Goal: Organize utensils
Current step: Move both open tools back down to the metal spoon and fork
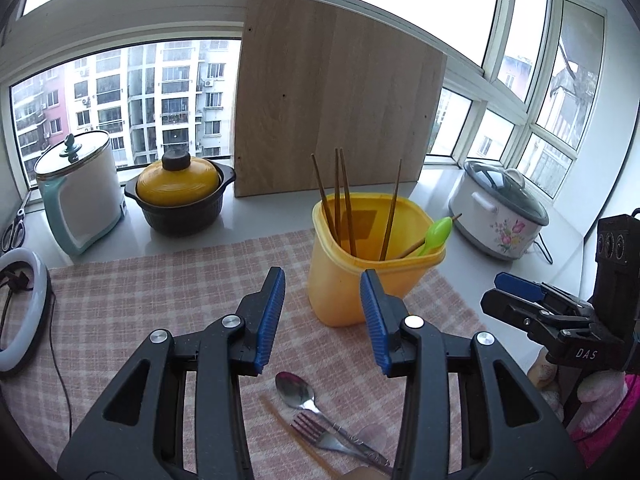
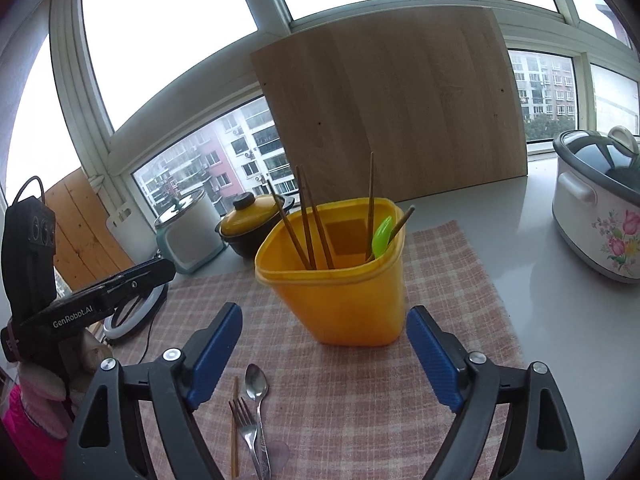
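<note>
- Two grippers hang above the pink checked cloth (image 1: 168,292), both with their blue-padded jaws spread apart and nothing between them.
- In the left wrist view, at 9 o'clock, a white ring light (image 1: 24,312) lies at the cloth's edge, with scissors (image 1: 14,230) just behind it.
- At 10 o'clock stand a white and teal electric kettle (image 1: 82,192) and, beside it, a dark clay pot with a yellow lid (image 1: 180,194).
- The left gripper (image 1: 322,320) fills the lower middle of its own view; in the right wrist view it (image 2: 158,270) shows side-on at 9 o'clock.
- At 6 o'clock between the left fingers, a metal spoon (image 1: 296,390), a metal fork (image 1: 316,430) and a single wooden chopstick (image 1: 288,436) lie flat on the cloth, close together, the fork crossing the spoon's handle.
- At 12 o'clock a wooden board (image 1: 336,104) leans upright against the window.
- Just right of centre the yellow plastic holder (image 1: 360,272) stands upright on the cloth, holding several wooden chopsticks (image 1: 344,200) and a green plastic spoon (image 1: 436,234) that leans on its right rim.
- At 3 o'clock a white flowered rice cooker (image 1: 500,216) sits on the counter, off the cloth.
- The right gripper (image 2: 324,350) faces the holder in its own view; in the left wrist view it (image 1: 516,292) shows at 3 o'clock.
</note>
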Motion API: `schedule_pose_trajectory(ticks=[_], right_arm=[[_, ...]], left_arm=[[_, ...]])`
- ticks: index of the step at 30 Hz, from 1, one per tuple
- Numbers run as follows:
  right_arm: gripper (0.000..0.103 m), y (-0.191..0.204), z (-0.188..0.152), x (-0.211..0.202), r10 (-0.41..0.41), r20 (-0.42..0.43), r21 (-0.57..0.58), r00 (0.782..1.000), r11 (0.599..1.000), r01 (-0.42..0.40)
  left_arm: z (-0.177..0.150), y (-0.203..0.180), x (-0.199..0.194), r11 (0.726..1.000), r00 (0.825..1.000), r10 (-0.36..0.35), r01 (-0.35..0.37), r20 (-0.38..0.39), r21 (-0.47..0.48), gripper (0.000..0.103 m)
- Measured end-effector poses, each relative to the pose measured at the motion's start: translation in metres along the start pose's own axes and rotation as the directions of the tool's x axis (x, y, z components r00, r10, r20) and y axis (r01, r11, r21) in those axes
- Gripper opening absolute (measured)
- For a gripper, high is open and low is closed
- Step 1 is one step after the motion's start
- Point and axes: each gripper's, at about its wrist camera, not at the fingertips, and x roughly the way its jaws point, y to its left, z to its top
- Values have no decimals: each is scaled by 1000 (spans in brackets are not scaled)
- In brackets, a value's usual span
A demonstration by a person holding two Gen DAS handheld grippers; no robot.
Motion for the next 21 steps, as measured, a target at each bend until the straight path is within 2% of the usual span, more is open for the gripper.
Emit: schedule_pose_trajectory(ticks=[7, 11, 17, 21], right_arm=[[87, 0, -19, 10, 77, -71, -34, 994, 996, -80], [87, -8, -28, 22, 133, -175, -1, 976, 991, -135], [73, 0, -42, 35, 163, -291, -13, 943, 985, -174], [59, 7, -54, 44, 193, -362, -11, 912, 977, -211]], left_arm=[[-25, 24, -7, 999, 998, 34, -35, -45, -38, 39], [-45, 40, -10, 994, 995, 39, -48, -90, -95, 39], [-81, 56, -14, 984, 987, 32, -58, -157, -168, 39], [-103, 58, -13, 977, 980, 15, -57, -200, -205, 39]])
